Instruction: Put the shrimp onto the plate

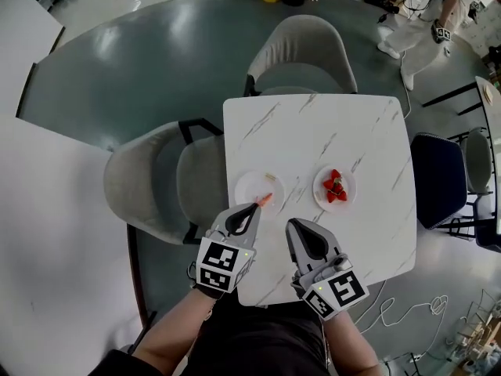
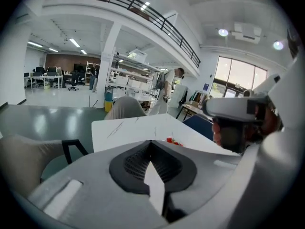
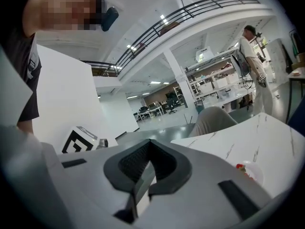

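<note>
In the head view two white plates lie on the white marble table (image 1: 313, 128). The left plate (image 1: 249, 186) carries one small pale bit near its far rim. The right plate (image 1: 347, 188) bears several red shrimp (image 1: 335, 187). My left gripper (image 1: 257, 206) hovers at the left plate's near edge, shut on an orange shrimp (image 1: 265, 200) that sticks out past its tip. My right gripper (image 1: 290, 223) is just right of it, jaws together and empty. In the left gripper view (image 2: 151, 142) the held shrimp is hidden; the red shrimp (image 2: 174, 141) show beyond. The right gripper view (image 3: 148, 143) shows them too (image 3: 243, 169).
A grey chair (image 1: 153, 182) stands against the table's left side and another (image 1: 304, 53) at its far side. A dark blue chair (image 1: 438, 177) sits to the right. A white cable (image 1: 407, 308) lies on the floor by the near right corner.
</note>
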